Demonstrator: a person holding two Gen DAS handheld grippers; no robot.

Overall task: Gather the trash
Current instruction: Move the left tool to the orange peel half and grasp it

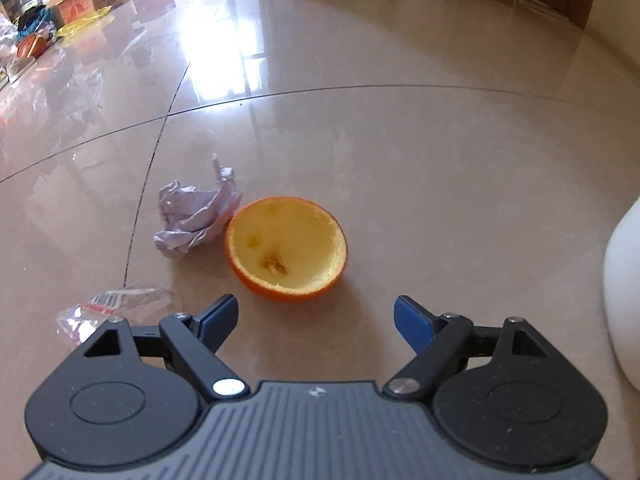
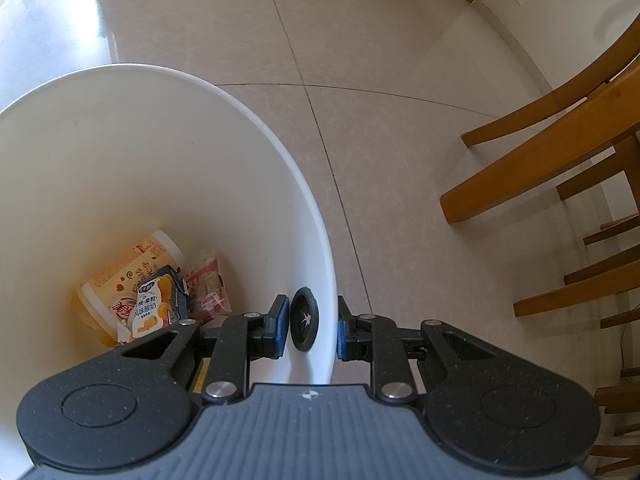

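Left claw is held wide apart and empty just short of the orange peel half, with crumpled paper and clear wrapper also left on the floor, while the white bin, already holding a cup and cartons, is clamped at its rim by the right claw.

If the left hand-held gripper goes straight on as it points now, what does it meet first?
Probably the orange peel half: it lies just ahead of the open left hand-held gripper, roughly between its fingers, though depth is uncertain.
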